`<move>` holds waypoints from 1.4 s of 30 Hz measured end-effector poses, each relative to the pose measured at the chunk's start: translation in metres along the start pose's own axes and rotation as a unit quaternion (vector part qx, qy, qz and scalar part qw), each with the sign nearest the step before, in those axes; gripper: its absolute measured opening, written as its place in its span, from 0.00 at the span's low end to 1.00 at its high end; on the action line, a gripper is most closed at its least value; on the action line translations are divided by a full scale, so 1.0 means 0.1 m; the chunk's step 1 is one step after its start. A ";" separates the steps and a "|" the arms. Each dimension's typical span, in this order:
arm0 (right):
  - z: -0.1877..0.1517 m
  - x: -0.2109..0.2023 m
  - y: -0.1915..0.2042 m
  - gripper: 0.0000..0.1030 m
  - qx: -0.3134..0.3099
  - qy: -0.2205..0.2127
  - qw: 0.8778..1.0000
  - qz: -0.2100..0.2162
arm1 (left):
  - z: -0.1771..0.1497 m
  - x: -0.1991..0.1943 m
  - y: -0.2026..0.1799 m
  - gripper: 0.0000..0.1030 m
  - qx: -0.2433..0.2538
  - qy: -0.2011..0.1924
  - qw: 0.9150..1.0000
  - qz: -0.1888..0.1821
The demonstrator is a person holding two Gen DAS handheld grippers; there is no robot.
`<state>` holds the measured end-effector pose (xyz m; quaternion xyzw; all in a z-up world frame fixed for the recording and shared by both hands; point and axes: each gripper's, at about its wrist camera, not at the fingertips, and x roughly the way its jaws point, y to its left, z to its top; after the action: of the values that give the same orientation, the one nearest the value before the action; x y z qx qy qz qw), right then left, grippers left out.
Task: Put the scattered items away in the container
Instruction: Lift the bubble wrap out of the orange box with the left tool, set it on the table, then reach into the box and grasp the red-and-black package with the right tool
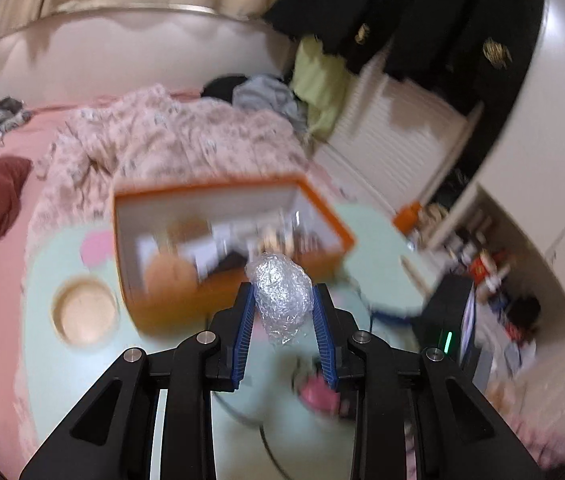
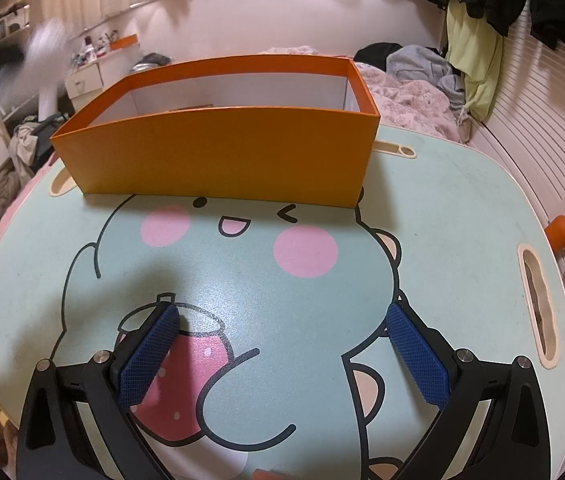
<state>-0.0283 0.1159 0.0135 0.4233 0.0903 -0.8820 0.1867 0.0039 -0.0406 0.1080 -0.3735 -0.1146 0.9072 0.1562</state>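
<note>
Crinkled clear bubble wrap (image 1: 280, 294), wadded into a ball, sits pinched between the blue pads of my left hand-held gripper (image 1: 282, 300), just before the orange box (image 1: 242, 288) on the mint counter (image 1: 82, 380). My right hand-held gripper (image 2: 282, 316) hangs wide open, empty.

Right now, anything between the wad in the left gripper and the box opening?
Nothing visible. The left gripper holds the bubble-wrap wad just short of the orange box; only its near wall lies ahead, the top is open, with items already inside.
</note>
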 end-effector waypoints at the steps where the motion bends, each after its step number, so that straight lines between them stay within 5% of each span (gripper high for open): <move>1: 0.00 0.00 0.00 1.00 0.000 0.000 1.000 0.000 | -0.10 0.07 0.04 0.30 -0.004 0.009 1.000 0.001; 7: 0.00 -0.01 -0.03 1.00 -0.001 0.001 1.000 0.000 | -0.41 0.35 0.21 0.33 -0.030 0.022 0.999 0.028; 10: 0.03 0.03 0.03 1.00 -0.001 0.002 1.000 -0.001 | -0.51 0.38 0.25 0.53 -0.039 0.011 0.999 0.015; 17: -0.03 -0.05 -0.01 0.99 -0.009 -0.003 1.000 0.013 | -0.66 0.28 0.41 0.63 -0.069 -0.061 0.995 -0.032; 19: 0.00 -0.09 0.02 0.77 -0.003 -0.028 0.999 0.037 | -0.67 0.24 0.46 0.63 -0.082 -0.070 0.993 -0.044; 22: 0.13 -0.33 0.18 0.65 -0.018 -0.026 0.997 0.075 | -0.68 0.23 0.50 0.63 -0.095 -0.073 0.992 -0.044; 27: 0.87 -0.68 0.22 0.62 -0.006 -0.052 0.989 0.141 | -0.68 0.27 0.48 0.64 -0.090 -0.065 0.993 -0.035; 29: 1.17 -0.54 0.27 0.62 -0.016 -0.015 0.990 0.141 | -0.69 0.27 0.46 0.64 -0.085 -0.064 0.994 -0.034; 33: 1.61 0.14 0.36 0.60 -0.005 0.144 0.980 0.137 | -0.70 0.25 0.47 0.64 -0.083 -0.066 0.994 -0.036; 38: 1.69 0.51 0.47 0.60 -0.039 0.183 0.978 0.096 | -0.69 0.28 0.50 0.64 -0.093 -0.058 0.993 -0.042; 42: 1.61 0.76 0.53 0.60 -0.048 0.237 0.960 0.140 | -0.67 0.29 0.49 0.64 -0.095 -0.057 0.993 -0.045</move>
<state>-0.1655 -0.0026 0.0546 0.6196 0.1139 -0.7159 0.3011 0.0224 -0.0692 0.0268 -0.3285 -0.2261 0.9040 0.1539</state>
